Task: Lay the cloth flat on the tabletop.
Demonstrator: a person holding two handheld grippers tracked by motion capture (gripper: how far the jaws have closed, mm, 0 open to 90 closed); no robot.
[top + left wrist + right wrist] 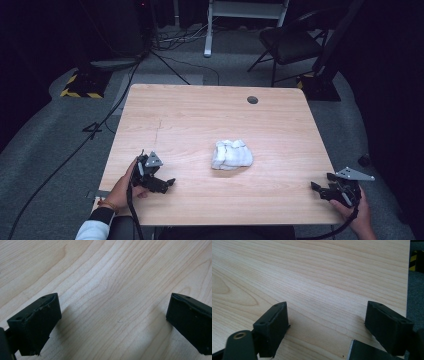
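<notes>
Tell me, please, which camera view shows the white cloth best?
The high view: the crumpled white cloth lies whole near the middle of the table, between both grippers. The left and right gripper views look along open jaws at bare wood, so they give nothing of it.

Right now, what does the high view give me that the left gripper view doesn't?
High view alone: the crumpled white cloth lying mid-table, both hands, the right gripper at the near right edge, a chair and floor cables beyond. Left gripper view alone: close wood grain between its two black jaws, spread wide with nothing between them. Shared: the wooden table and the left gripper, open.
</notes>
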